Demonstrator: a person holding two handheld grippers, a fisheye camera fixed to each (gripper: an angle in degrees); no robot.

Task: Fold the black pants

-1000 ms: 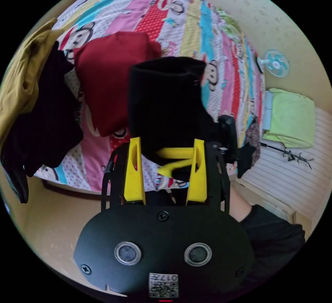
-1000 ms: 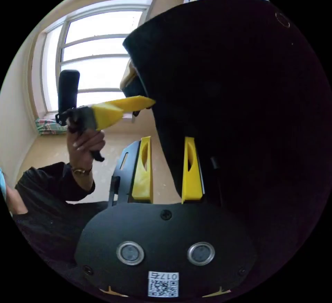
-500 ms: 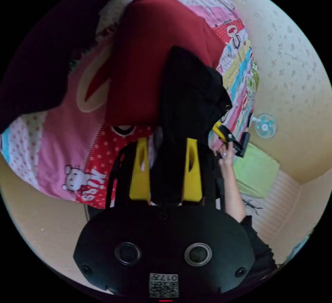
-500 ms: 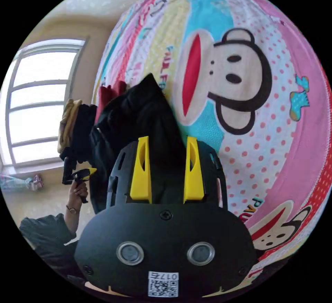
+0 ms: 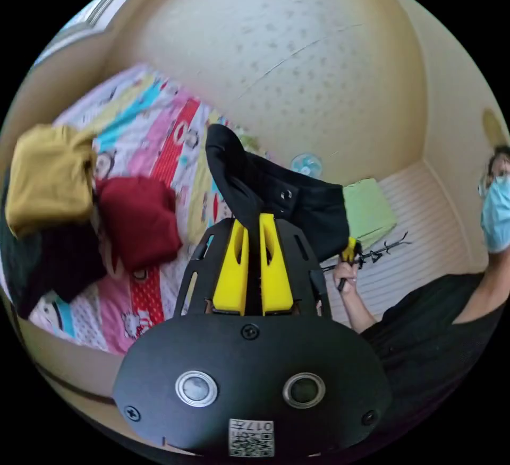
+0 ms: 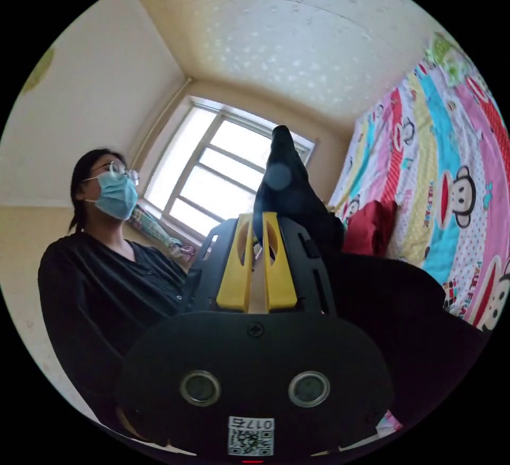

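In the left gripper view the black pants (image 5: 297, 202) hang in the air above the bed, stretched between both grippers. My left gripper (image 5: 253, 219) is shut on one end of their upper edge, with a thin fold of cloth between the yellow jaws. At the other end a hand holds the right gripper (image 5: 348, 251) against the cloth. In the right gripper view my right gripper (image 6: 255, 219) is shut on the black pants (image 6: 284, 178), which rise past its jaws and drape down to the right.
The bed (image 5: 159, 114) has a striped cartoon sheet (image 6: 451, 168). On it lie a mustard garment (image 5: 48, 178), a red garment (image 5: 138, 221) and a dark one (image 5: 53, 268). A small fan (image 5: 305, 162) and a green cloth (image 5: 366, 210) sit by the wall. The person (image 6: 106, 274) stands before a window (image 6: 223, 178).
Both pairs of jaws have narrowed from wide apart to nearly together on the black pants. The pants have come up off the bed, and both cameras have swung up towards the wall.
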